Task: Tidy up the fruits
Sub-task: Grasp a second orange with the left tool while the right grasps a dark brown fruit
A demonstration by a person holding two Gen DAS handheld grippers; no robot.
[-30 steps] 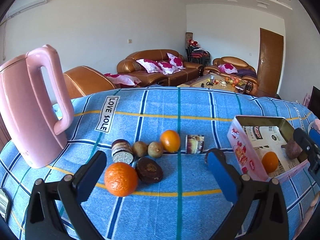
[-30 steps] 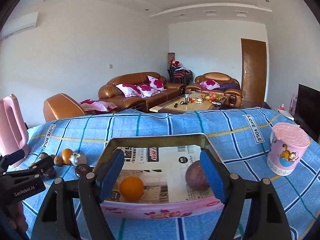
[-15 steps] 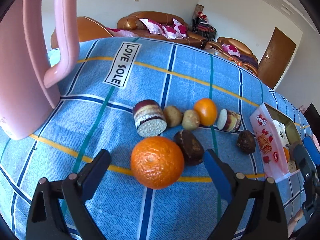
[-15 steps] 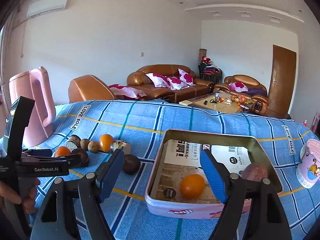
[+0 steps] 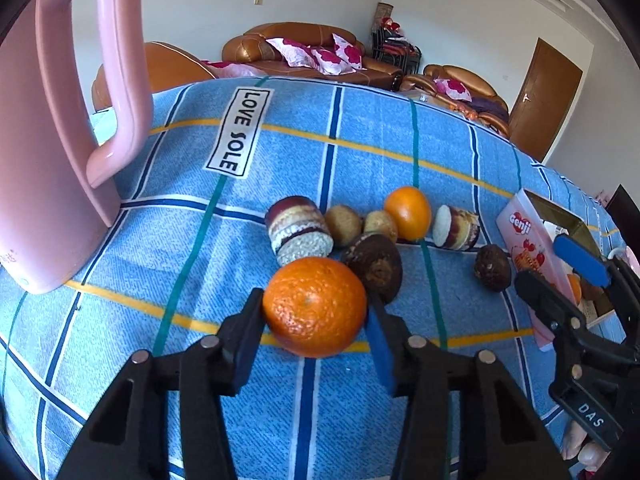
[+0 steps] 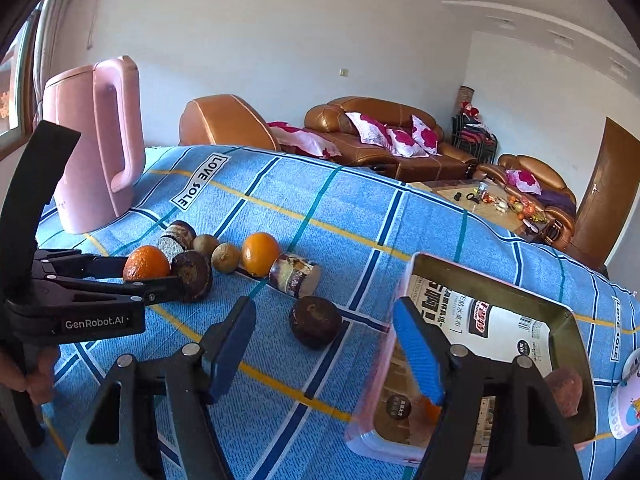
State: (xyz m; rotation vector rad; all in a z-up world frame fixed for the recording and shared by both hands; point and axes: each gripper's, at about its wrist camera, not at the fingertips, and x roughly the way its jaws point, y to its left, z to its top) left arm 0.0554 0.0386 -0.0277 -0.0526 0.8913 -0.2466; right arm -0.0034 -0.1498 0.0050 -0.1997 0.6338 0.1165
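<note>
My left gripper is shut on a large orange that rests on the blue checked cloth; the orange also shows in the right wrist view. Behind it lie a dark brown fruit, two small brown fruits, a smaller orange and two cut striped pieces. My right gripper is open and empty, hovering between a lone dark fruit and the pink tin, which holds an orange and a brownish fruit.
A tall pink kettle stands at the left of the table. A pink cup stands right of the tin. Sofas and a coffee table are beyond the table's far edge.
My left gripper moved forward and closed its fingers on the large orange. My right gripper swung left, away from over the tin toward the lone dark fruit.
</note>
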